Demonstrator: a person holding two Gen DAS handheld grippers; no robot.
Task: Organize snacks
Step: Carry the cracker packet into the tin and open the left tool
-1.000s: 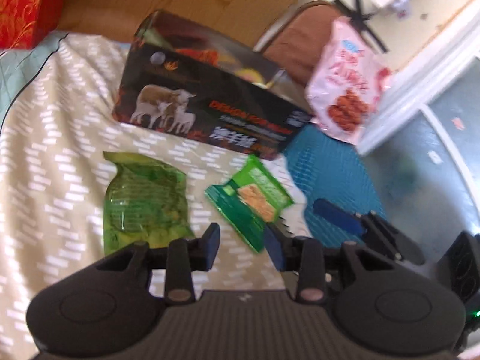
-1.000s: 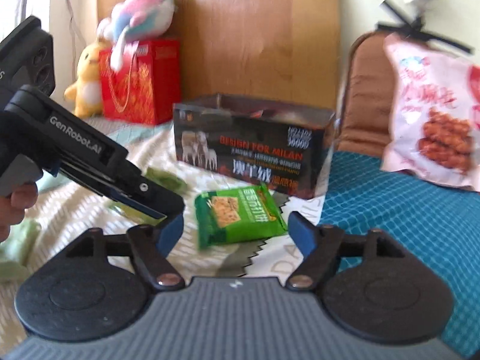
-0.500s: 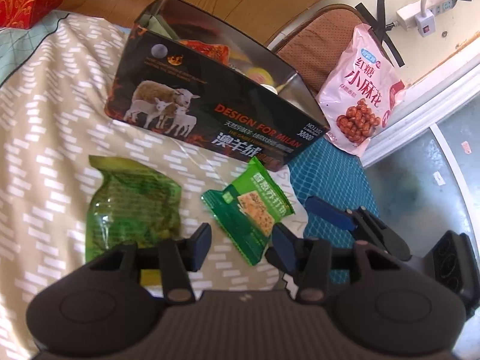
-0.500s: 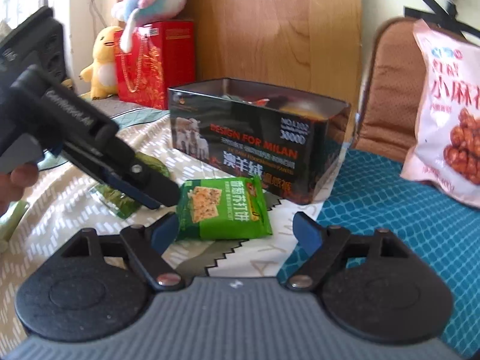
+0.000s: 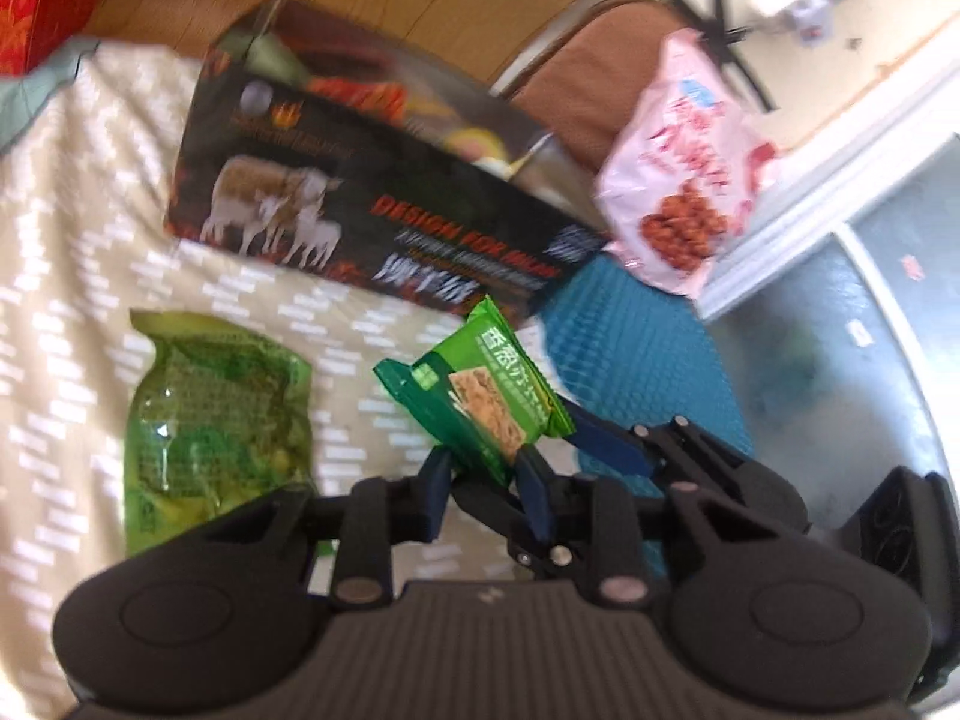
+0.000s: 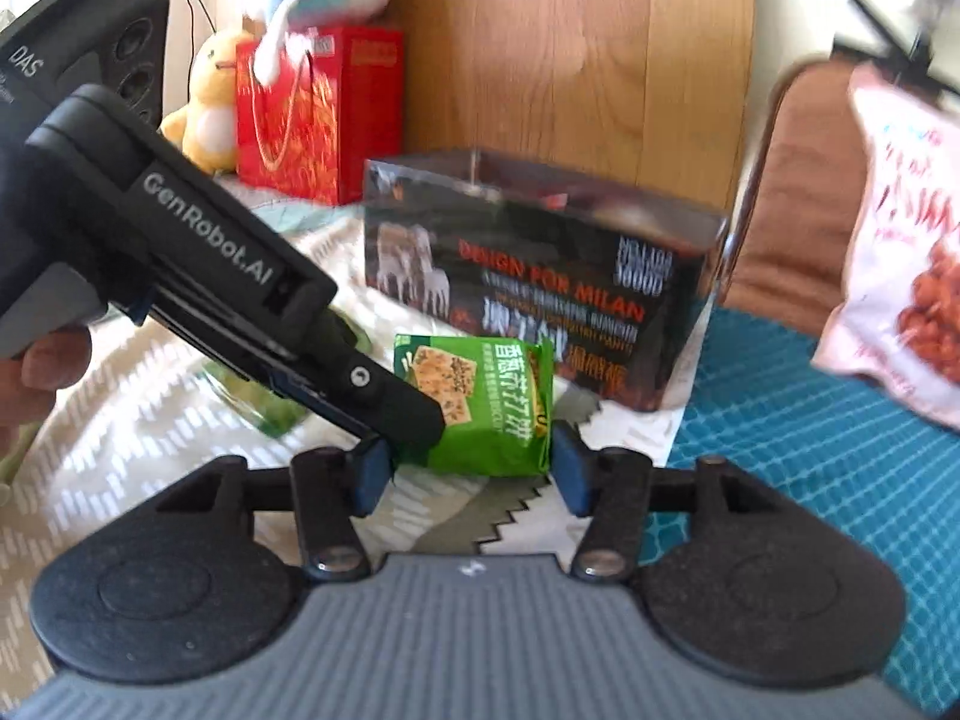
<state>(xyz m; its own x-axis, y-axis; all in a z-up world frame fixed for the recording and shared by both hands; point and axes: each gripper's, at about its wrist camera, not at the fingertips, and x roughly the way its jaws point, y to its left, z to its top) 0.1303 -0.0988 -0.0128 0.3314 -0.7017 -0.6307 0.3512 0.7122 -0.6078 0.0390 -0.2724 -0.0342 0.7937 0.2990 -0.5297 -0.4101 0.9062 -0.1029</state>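
Lifted off the bedspread now, green cracker packet (image 5: 480, 396) pinched at its near edge by my left gripper (image 5: 483, 480), jaws just closed; right gripper (image 6: 468, 468) narrowing around it, not clamped. Snack box (image 5: 384, 222) at 12 o'clock. Risk: thin edge grip slips, packet drops.

Counting around the one dark box (image 5: 384, 222): one green cracker packet (image 5: 480, 396) just in front, one clear green bag (image 5: 216, 420) front-left, one pink snack bag (image 5: 684, 180) to its right, two plush toys (image 6: 210, 102) and one red gift bag (image 6: 318, 114) behind-left.
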